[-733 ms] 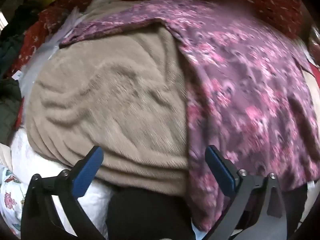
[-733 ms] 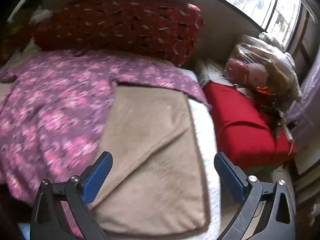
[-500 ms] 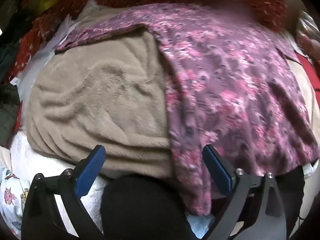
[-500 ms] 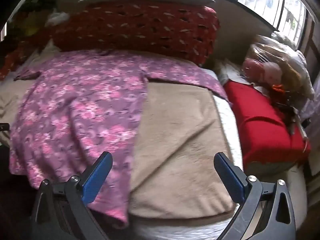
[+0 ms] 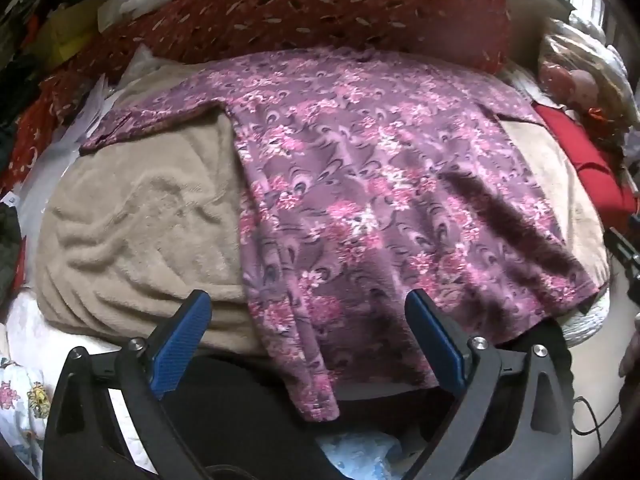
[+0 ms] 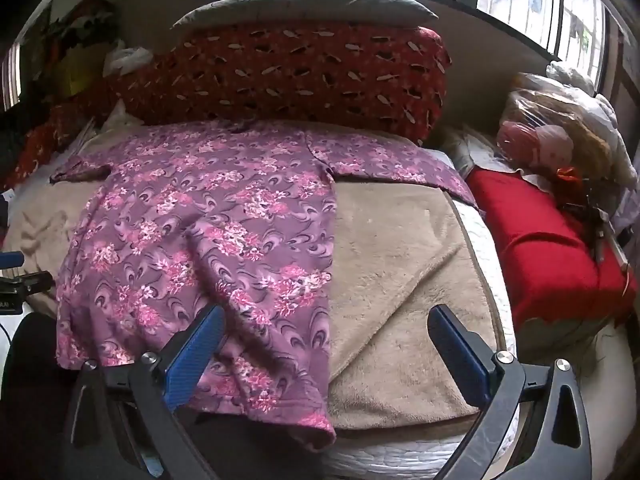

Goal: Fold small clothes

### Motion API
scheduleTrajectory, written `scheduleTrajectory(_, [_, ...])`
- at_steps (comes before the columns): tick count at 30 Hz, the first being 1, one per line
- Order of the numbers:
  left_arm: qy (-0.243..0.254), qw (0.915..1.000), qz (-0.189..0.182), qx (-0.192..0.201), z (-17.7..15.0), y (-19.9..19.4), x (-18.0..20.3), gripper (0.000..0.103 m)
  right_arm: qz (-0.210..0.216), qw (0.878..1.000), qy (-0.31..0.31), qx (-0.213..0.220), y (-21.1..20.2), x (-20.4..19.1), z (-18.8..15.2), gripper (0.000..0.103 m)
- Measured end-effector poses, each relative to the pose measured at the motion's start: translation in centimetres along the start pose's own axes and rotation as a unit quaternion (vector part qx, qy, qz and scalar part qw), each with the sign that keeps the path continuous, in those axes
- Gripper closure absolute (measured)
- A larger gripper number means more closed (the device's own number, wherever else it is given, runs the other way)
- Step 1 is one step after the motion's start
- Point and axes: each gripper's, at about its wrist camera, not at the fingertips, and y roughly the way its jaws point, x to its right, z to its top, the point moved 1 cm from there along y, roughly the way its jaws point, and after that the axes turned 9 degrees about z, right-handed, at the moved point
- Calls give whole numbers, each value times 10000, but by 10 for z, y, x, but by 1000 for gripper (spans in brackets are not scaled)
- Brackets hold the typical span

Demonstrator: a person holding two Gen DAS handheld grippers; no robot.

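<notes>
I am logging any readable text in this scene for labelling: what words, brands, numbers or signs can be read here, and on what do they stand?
None can be read.
Small white tag at the left edge of the bed: a dark mark, too small to read.
Purple floral shirt: pattern only, no lettering.
Red patterned bolster pillow: pattern only.

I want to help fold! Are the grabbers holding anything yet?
Nothing is held. Both the left gripper and the right gripper hang open above the purple floral shirt.
</notes>
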Motion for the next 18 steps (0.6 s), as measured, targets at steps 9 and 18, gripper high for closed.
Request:
scheduleTrajectory(9, [-91, 9999, -122, 30, -6, 5, -7, 5, 123, 9999, -104, 15, -1, -2, -11, 1])
scheduleTrajectory(18, [-87, 9997, -159, 150, -9, 7, -9, 5, 182, 9994, -288, 26, 0, -12, -11, 1])
